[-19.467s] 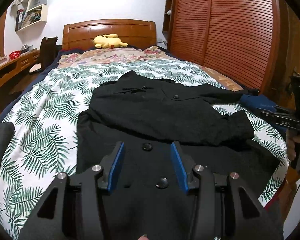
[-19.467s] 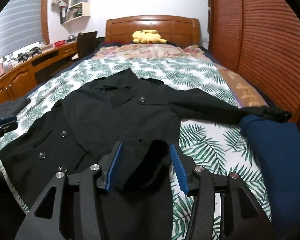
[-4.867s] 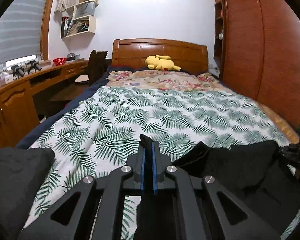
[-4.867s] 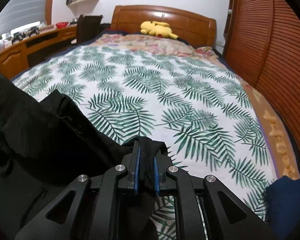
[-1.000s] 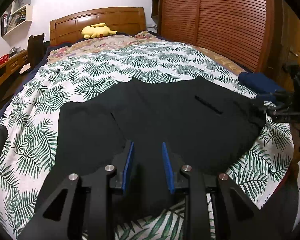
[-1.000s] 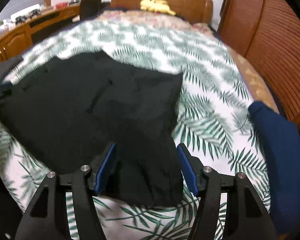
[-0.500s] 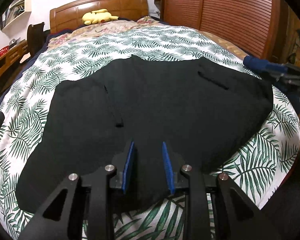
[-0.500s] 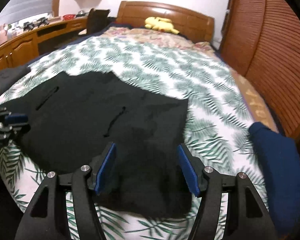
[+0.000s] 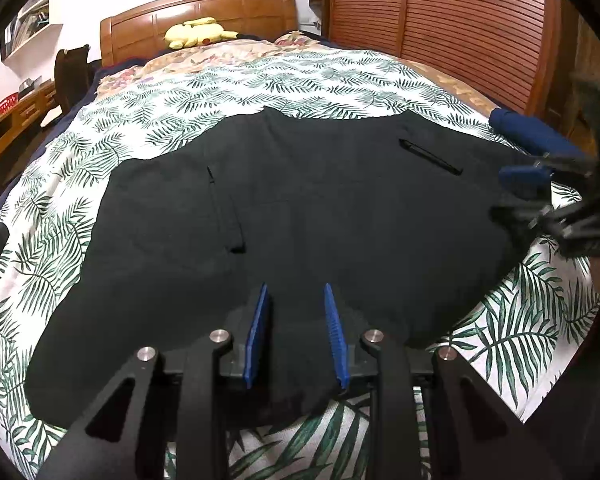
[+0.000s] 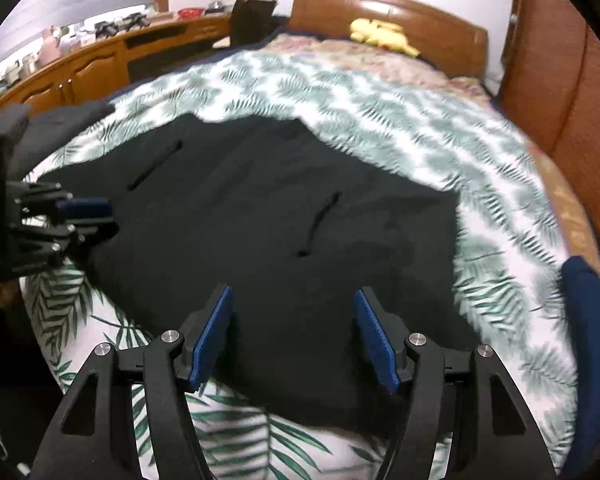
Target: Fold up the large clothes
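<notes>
A black coat lies folded and spread flat across the near end of the bed, two slit pockets facing up; it also shows in the right wrist view. My left gripper is open and empty, just above the coat's near edge. My right gripper is open wide and empty over the coat's near right part. The right gripper also shows at the right edge of the left wrist view. The left gripper shows at the left edge of the right wrist view.
The bed has a palm-leaf cover and a wooden headboard with a yellow plush toy. A folded navy garment lies at the bed's right corner. A dark garment lies at the left. Slatted wardrobe doors stand right; a desk stands left.
Both grippers stay open and empty. The left gripper has dropped closer to the coat's near edge. The right gripper has swung left and closer over the coat.
</notes>
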Demonstrator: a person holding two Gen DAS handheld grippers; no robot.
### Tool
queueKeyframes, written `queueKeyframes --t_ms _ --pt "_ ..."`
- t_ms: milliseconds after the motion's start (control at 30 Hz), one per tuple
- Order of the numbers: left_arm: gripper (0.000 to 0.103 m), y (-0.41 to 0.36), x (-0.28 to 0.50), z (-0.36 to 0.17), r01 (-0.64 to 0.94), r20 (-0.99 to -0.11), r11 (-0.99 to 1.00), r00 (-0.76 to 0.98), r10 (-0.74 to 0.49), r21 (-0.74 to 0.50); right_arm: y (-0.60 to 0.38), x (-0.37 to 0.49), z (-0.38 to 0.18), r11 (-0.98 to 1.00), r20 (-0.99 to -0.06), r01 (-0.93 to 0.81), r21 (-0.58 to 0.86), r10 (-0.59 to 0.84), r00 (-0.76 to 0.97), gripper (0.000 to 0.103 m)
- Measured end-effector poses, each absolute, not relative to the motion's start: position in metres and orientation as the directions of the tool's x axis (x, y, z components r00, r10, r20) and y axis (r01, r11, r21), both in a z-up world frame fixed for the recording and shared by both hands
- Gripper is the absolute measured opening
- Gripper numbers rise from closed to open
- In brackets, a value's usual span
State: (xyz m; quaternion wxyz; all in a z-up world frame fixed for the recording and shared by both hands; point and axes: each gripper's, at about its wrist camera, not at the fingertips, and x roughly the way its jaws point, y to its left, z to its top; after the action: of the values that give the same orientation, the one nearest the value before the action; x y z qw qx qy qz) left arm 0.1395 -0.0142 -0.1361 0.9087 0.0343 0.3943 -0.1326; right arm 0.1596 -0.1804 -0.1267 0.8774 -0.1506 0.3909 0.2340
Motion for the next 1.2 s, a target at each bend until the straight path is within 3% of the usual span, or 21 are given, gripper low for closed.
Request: queueKeyframes --t_ms 233,600,1200 --pt "0.027 -0.008 0.126 -0.127 0.270 -0.701 0.962 0.680 -0.214 -0.031 -0.180 0.166 -0.163 0.834 -0.781 -0.547 -0.074 0.293 0.552 0.065" --pt "0.032 0.048 0.074 -0.112 0.090 -0.679 0.991 0.723 -0.131 -0.096 -0.175 0.166 -0.163 0.818 -0.782 -0.564 -0.117 0.274 0.559 0.066" --pt "0.039 0.110 0.100 -0.133 -0.066 -0.747 0.996 0.665 0.000 -0.059 -0.166 0.171 -0.160 0.809 -0.777 -0.567 -0.152 0.257 0.574 0.066"
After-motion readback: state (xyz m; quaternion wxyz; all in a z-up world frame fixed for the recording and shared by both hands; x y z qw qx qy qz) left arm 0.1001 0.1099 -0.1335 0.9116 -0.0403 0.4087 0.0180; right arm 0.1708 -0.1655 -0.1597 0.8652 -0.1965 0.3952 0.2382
